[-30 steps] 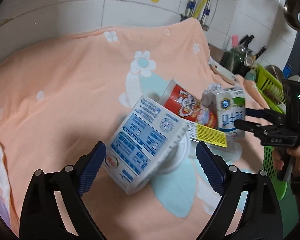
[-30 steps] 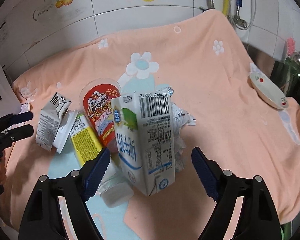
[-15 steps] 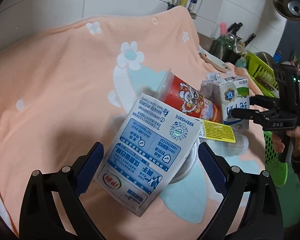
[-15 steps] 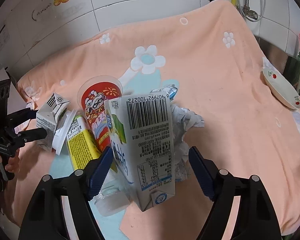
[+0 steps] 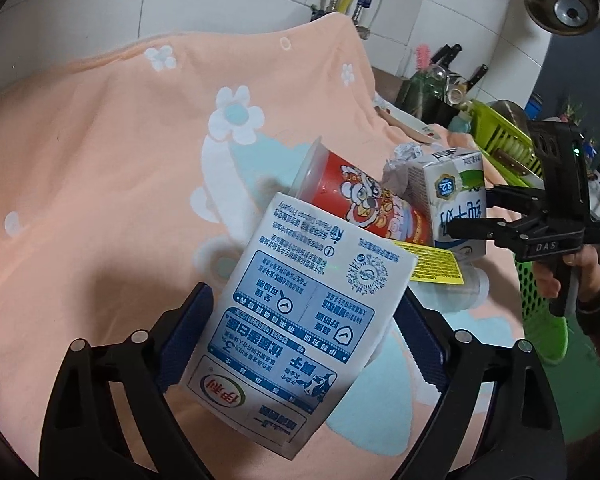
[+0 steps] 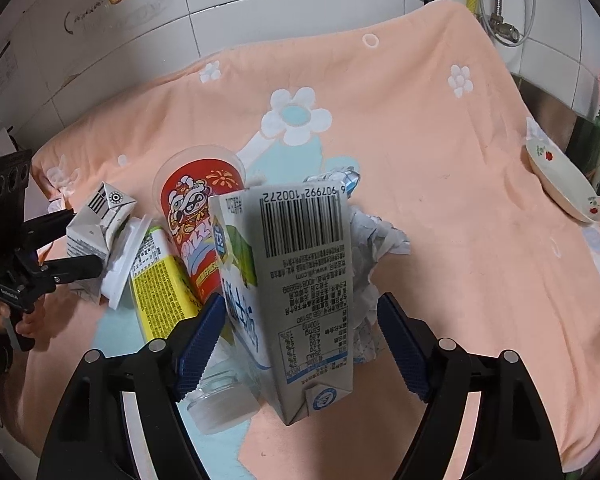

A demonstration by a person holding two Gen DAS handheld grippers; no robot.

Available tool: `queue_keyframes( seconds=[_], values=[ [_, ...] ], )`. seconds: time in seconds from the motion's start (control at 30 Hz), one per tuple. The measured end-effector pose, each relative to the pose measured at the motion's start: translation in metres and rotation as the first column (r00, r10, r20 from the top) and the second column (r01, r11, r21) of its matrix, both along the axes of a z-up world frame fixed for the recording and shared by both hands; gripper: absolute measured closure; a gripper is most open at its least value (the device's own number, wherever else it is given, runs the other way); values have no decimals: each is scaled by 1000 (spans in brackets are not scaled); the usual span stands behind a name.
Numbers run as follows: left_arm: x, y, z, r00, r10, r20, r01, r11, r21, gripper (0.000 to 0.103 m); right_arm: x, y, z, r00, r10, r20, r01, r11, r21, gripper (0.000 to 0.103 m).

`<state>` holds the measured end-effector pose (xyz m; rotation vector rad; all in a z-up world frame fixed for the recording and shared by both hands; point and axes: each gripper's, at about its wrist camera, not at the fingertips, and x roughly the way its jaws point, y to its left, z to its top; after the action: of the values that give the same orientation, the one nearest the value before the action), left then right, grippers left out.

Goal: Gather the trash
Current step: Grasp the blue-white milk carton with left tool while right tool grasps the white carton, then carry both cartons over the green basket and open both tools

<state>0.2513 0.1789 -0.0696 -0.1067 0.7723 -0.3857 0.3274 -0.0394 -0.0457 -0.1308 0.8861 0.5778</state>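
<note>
A pile of trash lies on a peach flowered cloth (image 5: 100,160). My left gripper (image 5: 300,336) is open, its fingers on either side of a blue-and-white milk carton (image 5: 300,312); the carton also shows in the right wrist view (image 6: 96,232). My right gripper (image 6: 300,340) is open around a green-and-white milk carton (image 6: 300,288), seen too in the left wrist view (image 5: 456,204). Between the cartons lie a red cup (image 6: 192,208), a yellow-labelled bottle (image 6: 160,292) and crumpled paper (image 6: 372,240). I cannot tell whether the pads touch the cartons.
A white dish (image 6: 560,180) with red marks sits at the cloth's right edge. A green rack (image 5: 500,136) with kitchen items stands beyond it. A tiled wall (image 6: 260,8) with pipes is behind. A white lid (image 6: 124,256) leans by the bottle.
Both grippers have moved forward, so each carton now sits deeper between its fingers. The left gripper's jaws have narrowed slightly around the blue carton.
</note>
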Motion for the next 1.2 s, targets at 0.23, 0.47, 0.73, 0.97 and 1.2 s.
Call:
queue_keyframes(
  seconds=[0.23,0.47,0.73,0.97,1.2],
  values=[
    [-10,-5,5,1000,12,27,-12,1000,-8,22,4,5,-5,1000,6,-17,-6,1000,17,31],
    [-21,-9,12,999,30,41,-29,999,-28,24,-2,6,-1,1000,11,-4,-11,1000,27,47],
    [-34,-6,15,996,86,31,-83,993,-88,24,-20,-2,11,1000,-5,28,4,999,39,51],
    [-46,-1,23,991,122,50,-115,985,-127,24,-30,-7,8,1000,-9,17,8,999,39,50],
    [-55,-3,30,989,131,67,-121,982,-143,24,-38,-17,-2,1000,-22,-4,22,999,44,46]
  ],
)
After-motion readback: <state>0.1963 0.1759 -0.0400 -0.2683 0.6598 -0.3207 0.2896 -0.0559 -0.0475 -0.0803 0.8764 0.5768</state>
